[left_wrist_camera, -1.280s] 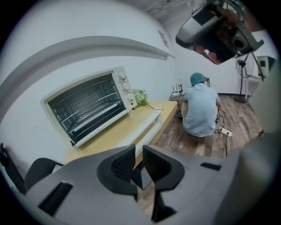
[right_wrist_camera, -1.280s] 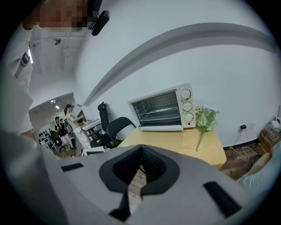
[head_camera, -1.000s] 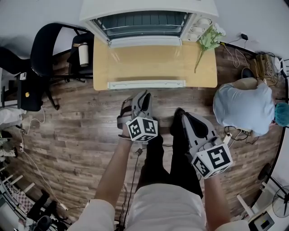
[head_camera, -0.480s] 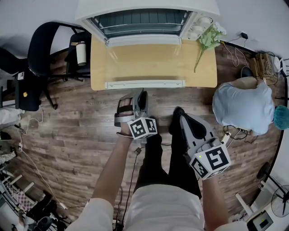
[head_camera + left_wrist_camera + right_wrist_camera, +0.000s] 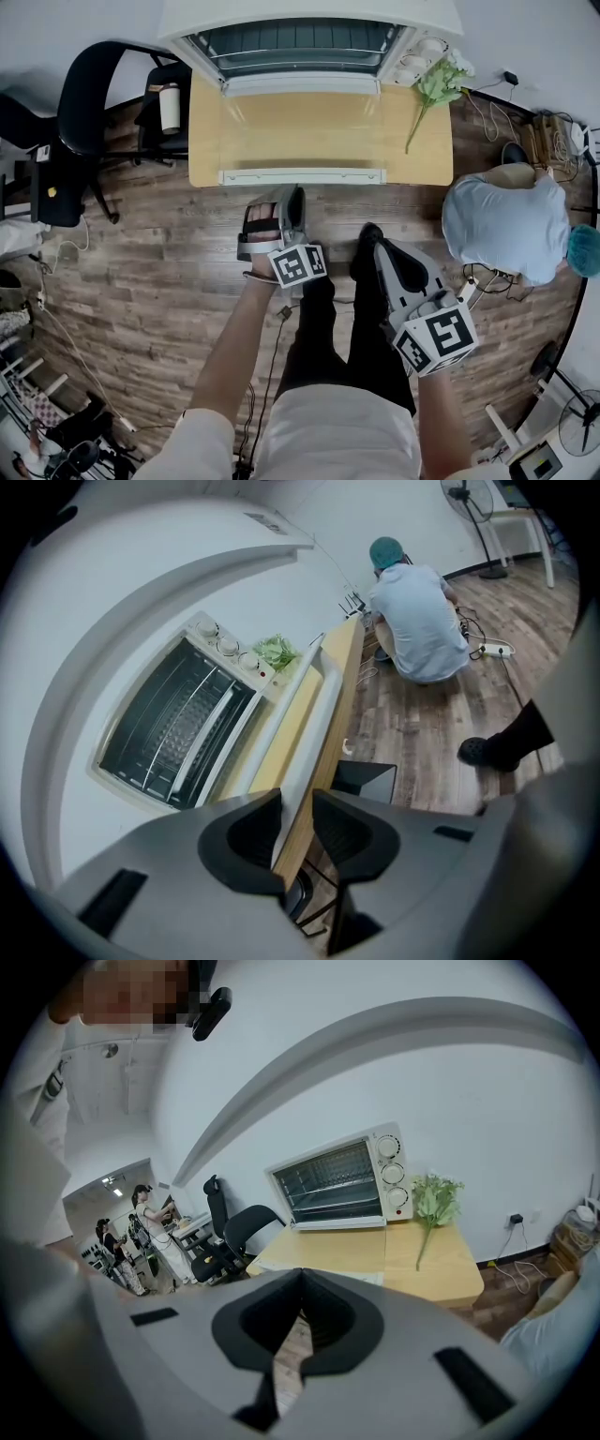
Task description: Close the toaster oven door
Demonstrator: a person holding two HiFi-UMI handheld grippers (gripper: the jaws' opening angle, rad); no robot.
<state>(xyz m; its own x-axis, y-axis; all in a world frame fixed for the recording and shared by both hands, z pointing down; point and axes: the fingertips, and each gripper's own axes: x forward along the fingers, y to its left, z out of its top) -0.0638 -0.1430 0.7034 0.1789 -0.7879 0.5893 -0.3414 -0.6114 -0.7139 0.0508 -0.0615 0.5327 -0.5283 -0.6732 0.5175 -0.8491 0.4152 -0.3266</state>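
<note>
The white toaster oven (image 5: 300, 17) stands at the back of a wooden table (image 5: 417, 141). Its glass door (image 5: 300, 131) hangs fully open and lies flat toward me, with the white handle (image 5: 300, 175) at the table's front edge. My left gripper (image 5: 292, 197) is just in front of that handle, its jaws a little apart and empty. The left gripper view looks between the left gripper's tips (image 5: 297, 803) along the handle (image 5: 314, 728) to the oven cavity (image 5: 173, 728). My right gripper (image 5: 379, 247) is held lower and to the right, shut and empty, facing the oven (image 5: 337, 1185).
A green flower sprig (image 5: 433, 82) lies on the table's right side. A person in a light shirt (image 5: 506, 225) crouches on the wood floor at the right, by cables. A black office chair (image 5: 89, 103) stands left of the table. My legs are below the grippers.
My left gripper has crept slightly toward the door handle and turned a little. The right gripper has hardly moved. The door stays open.
</note>
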